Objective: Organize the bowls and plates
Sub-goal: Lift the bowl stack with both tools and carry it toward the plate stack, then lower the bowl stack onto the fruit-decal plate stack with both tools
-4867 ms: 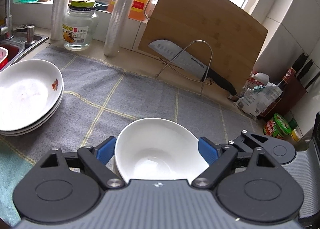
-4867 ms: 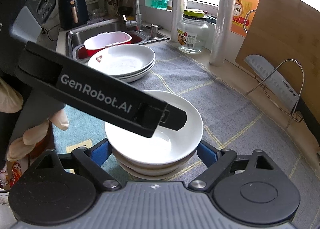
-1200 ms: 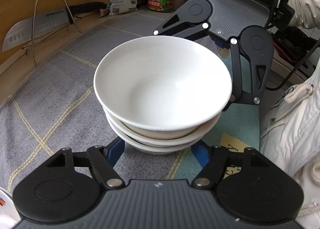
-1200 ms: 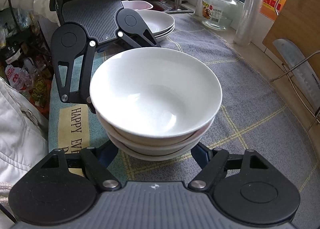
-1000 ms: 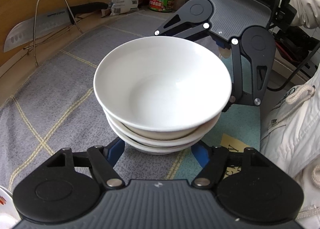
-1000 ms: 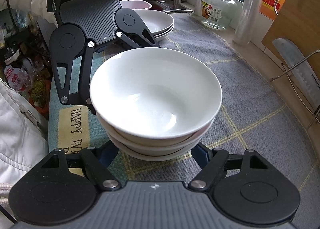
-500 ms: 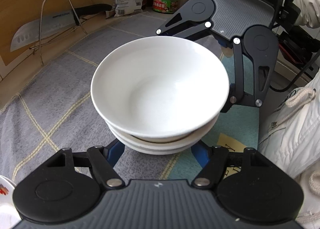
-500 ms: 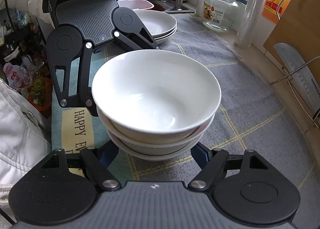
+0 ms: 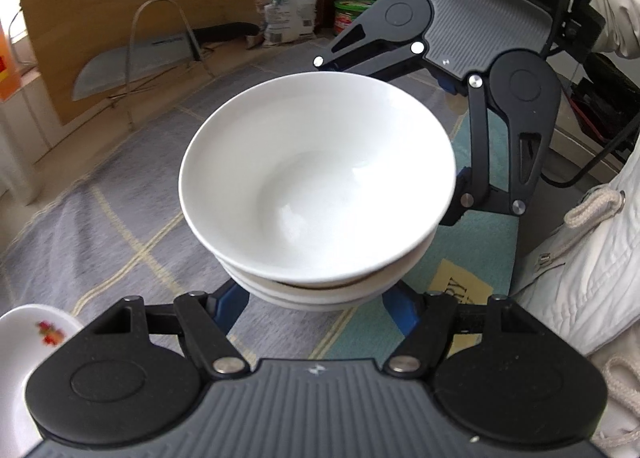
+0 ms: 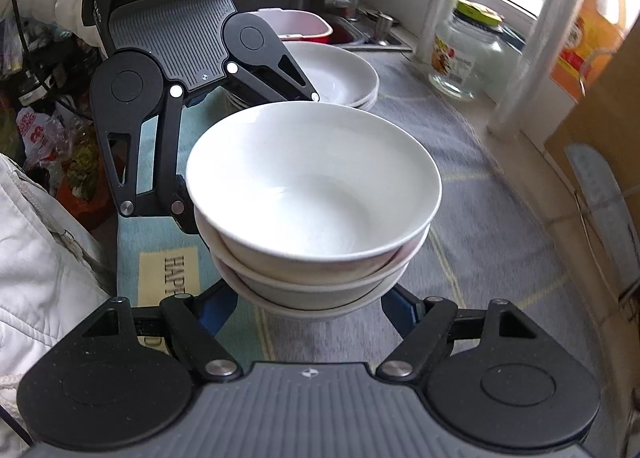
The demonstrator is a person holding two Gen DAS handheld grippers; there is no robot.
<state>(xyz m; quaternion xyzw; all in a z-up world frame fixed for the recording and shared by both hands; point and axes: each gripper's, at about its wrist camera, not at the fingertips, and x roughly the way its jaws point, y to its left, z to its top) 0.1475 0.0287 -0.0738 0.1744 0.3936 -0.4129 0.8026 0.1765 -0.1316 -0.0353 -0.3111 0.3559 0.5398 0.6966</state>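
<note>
both the left gripper and right gripper clamp the 3-bowl stack, probably under its lowest bowl; glazed, heavy, breakable, slippery.

Black claw with blue pads; white jacket

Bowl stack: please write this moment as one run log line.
stack of white bowls | left gripper: shut on lowest bowl | right gripper: shut on opposite side | off grey mat

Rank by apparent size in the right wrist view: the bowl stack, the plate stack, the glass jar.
1. bowl stack, though nearness to the camera enlarges it
2. plate stack, partly hidden by the left gripper
3. glass jar
</note>
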